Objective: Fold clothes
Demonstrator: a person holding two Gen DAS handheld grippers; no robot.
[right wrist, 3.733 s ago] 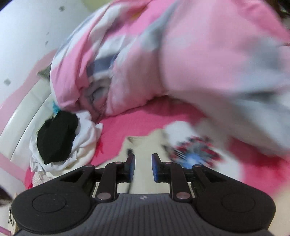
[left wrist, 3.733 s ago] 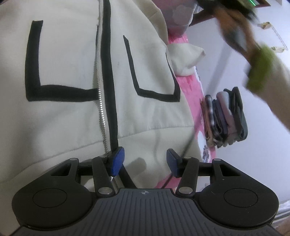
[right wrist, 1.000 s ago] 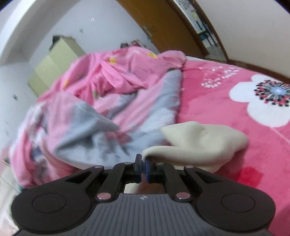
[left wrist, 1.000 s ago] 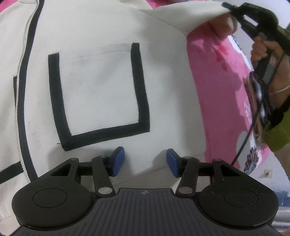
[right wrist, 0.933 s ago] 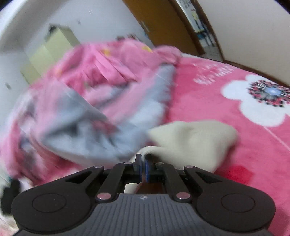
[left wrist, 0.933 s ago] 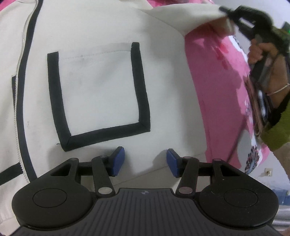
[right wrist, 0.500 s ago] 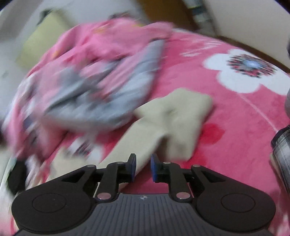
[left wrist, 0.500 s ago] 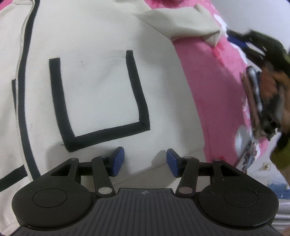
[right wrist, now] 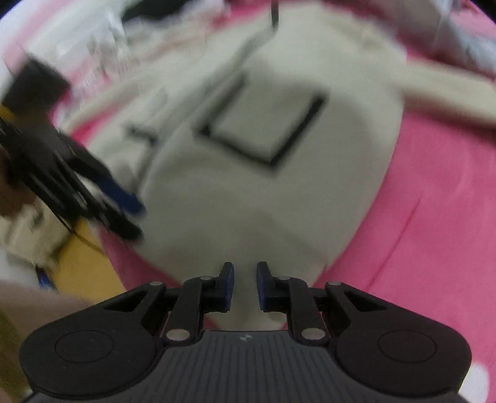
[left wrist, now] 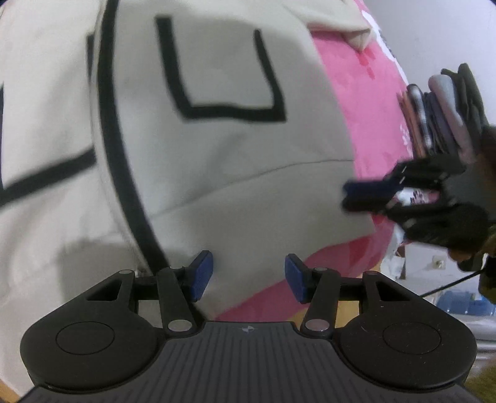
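Observation:
A cream zip jacket (left wrist: 217,161) with black pocket outlines lies spread flat on the pink bedspread (left wrist: 356,93). My left gripper (left wrist: 245,272) is open above the jacket's bottom hem, just right of the black zip band, holding nothing. My right gripper (right wrist: 245,279) hovers over the hem at the jacket's (right wrist: 263,192) other bottom corner. Its jaws stand a narrow gap apart and are closing, with no cloth pinched between them. The left wrist view shows the right gripper (left wrist: 372,195) blurred at the jacket's right edge. The right wrist view shows the left gripper (right wrist: 124,201) blurred at left.
A stack of folded dark and grey clothes (left wrist: 443,108) sits on the bed to the right of the jacket. The jacket's right sleeve (left wrist: 334,18) lies out across the bedspread (right wrist: 434,201). Yellow floor (right wrist: 83,263) shows past the bed's near edge.
My right gripper let go of the sleeve, opened, and swung down to the jacket's bottom hem. My left gripper slid left along the hem toward the zip.

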